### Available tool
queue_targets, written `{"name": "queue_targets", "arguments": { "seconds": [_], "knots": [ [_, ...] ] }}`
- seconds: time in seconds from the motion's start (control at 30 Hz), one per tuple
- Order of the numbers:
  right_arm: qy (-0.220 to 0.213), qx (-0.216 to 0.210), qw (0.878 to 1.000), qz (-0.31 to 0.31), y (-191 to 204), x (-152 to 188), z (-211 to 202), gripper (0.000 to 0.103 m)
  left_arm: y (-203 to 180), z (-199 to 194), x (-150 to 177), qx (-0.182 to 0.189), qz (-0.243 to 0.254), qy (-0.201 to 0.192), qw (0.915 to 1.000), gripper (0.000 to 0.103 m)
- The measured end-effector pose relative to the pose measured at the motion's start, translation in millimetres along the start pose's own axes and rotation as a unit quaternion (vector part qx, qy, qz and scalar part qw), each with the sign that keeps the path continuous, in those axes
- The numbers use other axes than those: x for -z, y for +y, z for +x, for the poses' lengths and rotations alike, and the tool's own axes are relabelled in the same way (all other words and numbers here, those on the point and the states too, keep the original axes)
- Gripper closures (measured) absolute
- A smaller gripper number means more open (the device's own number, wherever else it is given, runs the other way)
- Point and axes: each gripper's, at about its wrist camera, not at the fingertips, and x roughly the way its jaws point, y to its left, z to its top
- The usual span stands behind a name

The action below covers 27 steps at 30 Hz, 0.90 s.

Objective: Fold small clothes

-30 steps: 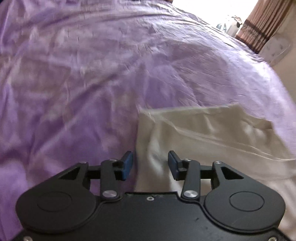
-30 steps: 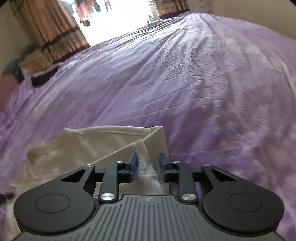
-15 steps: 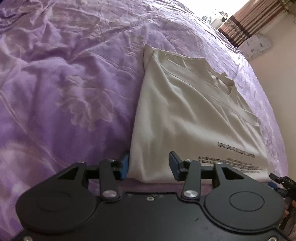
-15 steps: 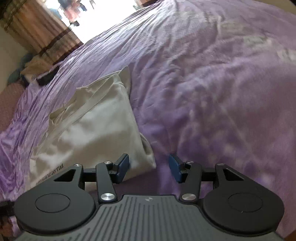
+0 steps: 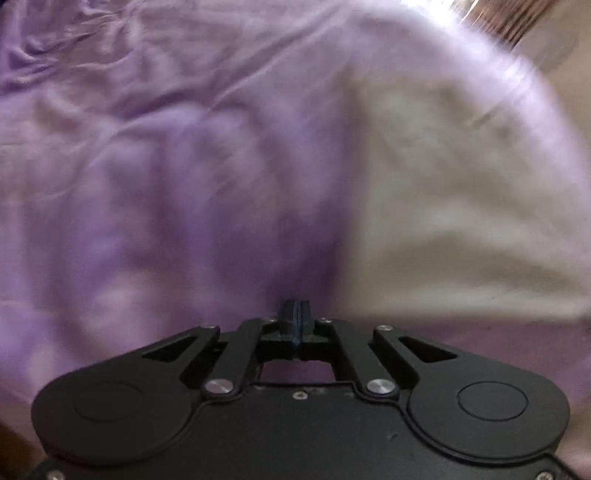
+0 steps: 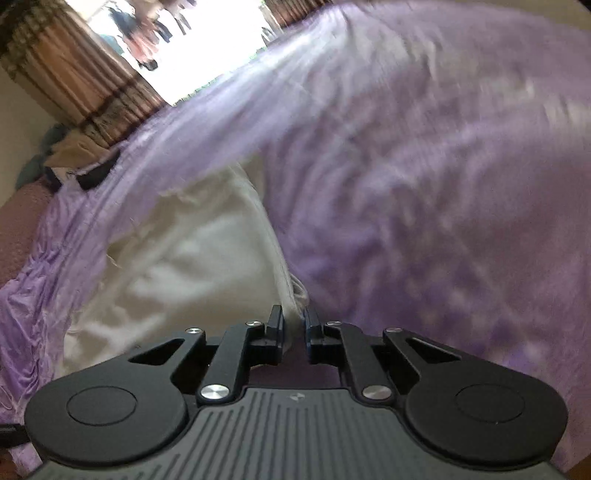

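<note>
We count one cream garment point(image 5: 454, 206), two hand-held grippers and one bed under a purple sheet point(image 5: 155, 177).

In the left wrist view the sheet fills the left and centre, wrinkled and blurred. The left hand-held gripper point(image 5: 294, 314) has its two blue fingertips pressed together with nothing visible between them, over bare purple sheet just left of the garment's near edge. The garment lies flat on the bed to the right of the fingertips, spreading toward the right border of the view; its details are smeared by blur. A striped brown curtain point(image 5: 498, 22) shows faintly at the top right.

In the right wrist view a brown striped curtain point(image 6: 85, 77) hangs at the upper left beside a bright window point(image 6: 207, 48). Below it, at the bed's far edge, we see a small heap of cloth items point(image 6: 74, 158), too blurred to count. The garment point(image 6: 177, 258) lies left of centre on the sheet point(image 6: 443, 184). The right hand-held gripper point(image 6: 293, 321) has its fingers nearly together, pinching the garment's near right corner, with white fabric bunched between them. Purple sheet fills the right.
</note>
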Motion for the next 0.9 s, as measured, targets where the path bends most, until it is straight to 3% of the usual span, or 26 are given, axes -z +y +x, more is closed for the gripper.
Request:
{"name": "queue_targets", "arguments": {
  "seconds": [0.07, 0.13, 0.2, 0.27, 0.33, 0.43, 0.53, 0.6, 0.67, 0.73, 0.77, 0.83, 0.9],
  "knots": [
    [-0.004, 0.006, 1.000, -0.006, -4.8, 11.0, 7.3, 0.092, 6.7, 4.3, 11.2, 0.021, 0.004, -0.023, 0.9995, 0.103],
    [-0.015, 0.004, 1.000, 0.000, -5.8, 16.1, 4.7, 0.092, 10.9, -6.2, 10.3, 0.036, -0.031, -0.034, 0.9983, 0.103],
    [-0.022, 0.015, 1.000, -0.005, -1.0, 14.6, -2.1, 0.084, 5.6, -24.8, 8.3, 0.045, -0.030, -0.062, 0.9967, 0.103],
    [-0.037, 0.052, 0.998, -0.023, 8.9, 13.7, -15.3, 0.071, -13.8, -47.7, 6.4, 0.060, -0.012, -0.102, 0.9929, 0.102],
    [-0.078, 0.078, 0.992, -0.053, 29.7, 10.2, -30.4, 0.070, -43.1, -60.8, 0.0, 0.104, 0.011, -0.127, 0.9863, 0.092],
    [-0.109, 0.022, 0.990, -0.089, 72.5, 7.8, -42.9, 0.070, -91.9, -59.9, -9.9, 0.166, 0.041, -0.137, 0.9758, 0.088],
    [-0.070, -0.068, 0.988, -0.122, 120.9, 14.4, -30.2, 0.070, -142.5, -39.6, -17.0, 0.213, 0.062, -0.120, 0.9678, 0.084],
    [-0.034, -0.106, 0.982, -0.150, 151.7, 27.0, -13.1, 0.070, -166.9, -21.4, -17.8, 0.221, 0.073, -0.103, 0.9672, 0.084],
    [-0.006, -0.121, 0.979, -0.164, 173.4, 42.7, 6.9, 0.070, -185.7, -3.3, -15.1, 0.217, 0.091, -0.090, 0.9678, 0.082],
    [0.030, -0.128, 0.978, -0.162, 183.8, 56.8, 29.1, 0.072, -191.7, 10.8, -4.4, 0.184, 0.116, -0.071, 0.9734, 0.080],
    [0.046, -0.124, 0.979, -0.157, 184.3, 62.7, 37.7, 0.072, -188.7, 16.0, -0.7, 0.172, 0.123, -0.060, 0.9756, 0.080],
    [0.059, -0.110, 0.981, -0.147, 175.2, 64.2, 45.2, 0.073, -168.8, 16.5, 8.1, 0.183, 0.116, -0.059, 0.9745, 0.078],
    [0.050, -0.096, 0.986, -0.129, 154.9, 57.1, 37.2, 0.073, -144.7, 14.6, 8.3, 0.180, 0.091, -0.052, 0.9780, 0.078]
  ]
}}
